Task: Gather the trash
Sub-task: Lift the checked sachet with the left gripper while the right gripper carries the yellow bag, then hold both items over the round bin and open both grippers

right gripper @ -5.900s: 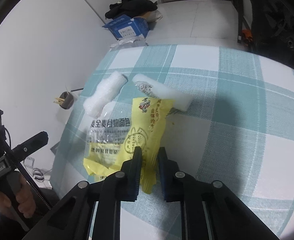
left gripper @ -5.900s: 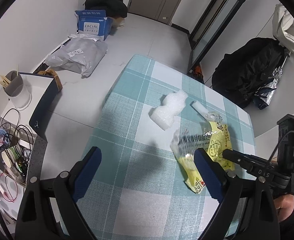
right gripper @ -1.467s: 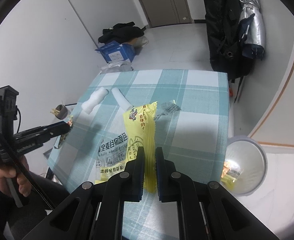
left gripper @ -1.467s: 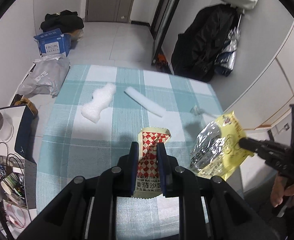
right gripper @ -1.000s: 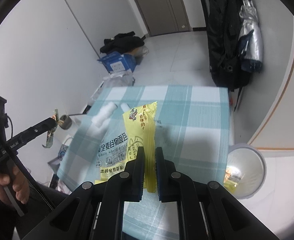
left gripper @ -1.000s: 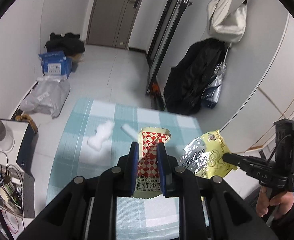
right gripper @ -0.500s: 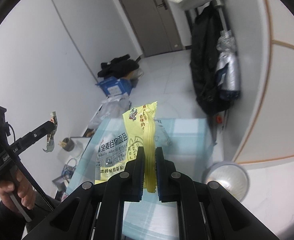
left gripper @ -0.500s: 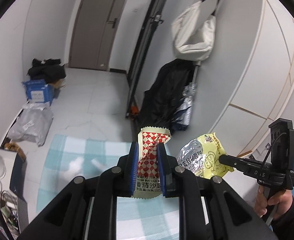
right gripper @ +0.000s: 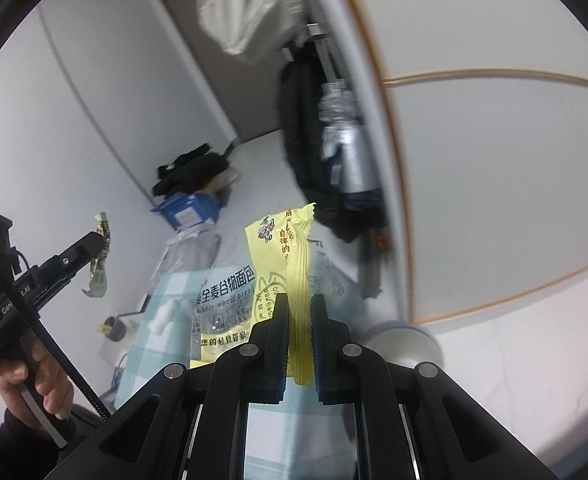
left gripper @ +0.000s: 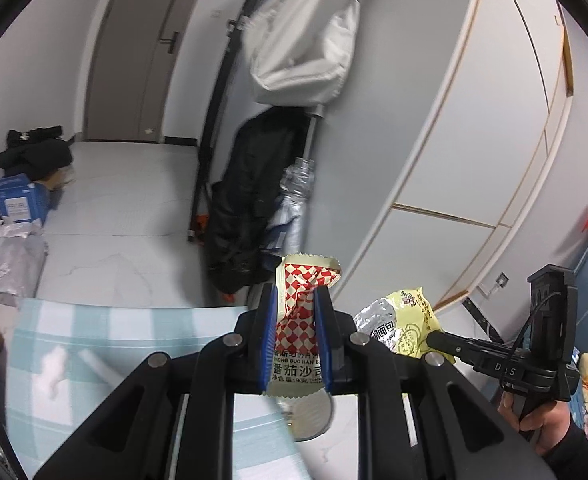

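Observation:
My left gripper (left gripper: 295, 296) is shut on a red-and-white checked sachet (left gripper: 300, 324), held high above the teal checked table (left gripper: 106, 336). My right gripper (right gripper: 299, 304) is shut on a yellow bread wrapper (right gripper: 278, 248), also in the air. Each wrist view shows the other gripper off to the side: the right gripper (left gripper: 432, 338) with the yellow wrapper (left gripper: 402, 326), and the left gripper (right gripper: 96, 240) with the sachet (right gripper: 100, 268) hanging from it. A round metal bin (right gripper: 408, 344) stands on the floor beside the table; the bin (left gripper: 314, 412) shows below the sachet.
White foam pieces (left gripper: 52, 364) lie on the table. A black coat (left gripper: 254, 200) and a white bag (left gripper: 302, 40) hang by the wardrobe. A blue box (left gripper: 18, 200) and a grey plastic bag (left gripper: 6, 264) sit on the floor. A hand (right gripper: 34, 376) grips the left tool.
Both grippers have risen and tilted up with their wrappers still held. The table has dropped low in both views, and the wall and wardrobe now fill them.

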A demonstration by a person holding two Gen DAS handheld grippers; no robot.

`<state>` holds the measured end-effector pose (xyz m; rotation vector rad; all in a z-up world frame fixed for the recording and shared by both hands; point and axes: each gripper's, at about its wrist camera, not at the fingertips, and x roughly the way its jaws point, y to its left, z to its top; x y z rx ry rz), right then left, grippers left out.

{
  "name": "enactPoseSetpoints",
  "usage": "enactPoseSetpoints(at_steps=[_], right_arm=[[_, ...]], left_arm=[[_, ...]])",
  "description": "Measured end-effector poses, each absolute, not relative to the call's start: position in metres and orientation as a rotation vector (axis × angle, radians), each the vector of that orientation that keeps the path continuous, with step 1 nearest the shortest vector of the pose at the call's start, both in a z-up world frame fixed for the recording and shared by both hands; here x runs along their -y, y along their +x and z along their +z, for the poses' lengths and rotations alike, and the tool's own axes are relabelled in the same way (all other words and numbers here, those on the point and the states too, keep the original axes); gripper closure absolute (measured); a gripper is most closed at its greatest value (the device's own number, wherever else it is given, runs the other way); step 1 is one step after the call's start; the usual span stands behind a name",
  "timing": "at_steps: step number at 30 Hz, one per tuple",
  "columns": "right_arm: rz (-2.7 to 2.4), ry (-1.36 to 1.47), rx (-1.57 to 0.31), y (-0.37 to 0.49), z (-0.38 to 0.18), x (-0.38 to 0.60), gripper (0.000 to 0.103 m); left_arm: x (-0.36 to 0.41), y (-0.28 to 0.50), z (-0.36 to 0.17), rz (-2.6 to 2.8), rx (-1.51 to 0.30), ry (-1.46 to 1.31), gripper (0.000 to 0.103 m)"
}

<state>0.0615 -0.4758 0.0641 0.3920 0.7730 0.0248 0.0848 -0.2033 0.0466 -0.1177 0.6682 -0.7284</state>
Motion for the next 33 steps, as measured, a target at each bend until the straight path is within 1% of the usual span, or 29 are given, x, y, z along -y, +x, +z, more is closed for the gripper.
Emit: enactPoseSetpoints(at_steps=[5, 12, 19, 23, 28, 33], right_arm=[[-0.043, 0.443, -0.768, 0.05, 0.053, 0.52, 0.094], [-0.127, 0.515, -0.812, 0.04, 0.018, 0.577, 0.094], [-0.171, 0.571, -0.884, 0.049, -0.035, 0.614, 0.094], [-0.182, 0.584, -0.93, 0.06, -0.067, 0.621, 0.094], [-0.19, 0.615, -0.983, 0.072, -0.11, 0.624, 0.094], [-0.176, 0.567, -1.033, 0.081, -0.143, 0.622, 0.094]], left_arm=[[0.235, 0.083, 0.037, -0.794, -0.675, -0.099, 0.089], [0.281, 0.091, 0.009, -0.866, -0.757, -0.071, 0.089], [0.331, 0.104, -0.035, -0.869, -0.925, 0.009, 0.089], [0.357, 0.113, -0.065, -0.859, -1.031, 0.064, 0.089], [0.38, 0.112, -0.096, -0.879, -1.121, 0.111, 0.089], [0.4, 0.116, -0.129, -0.863, -1.243, 0.123, 0.089]])
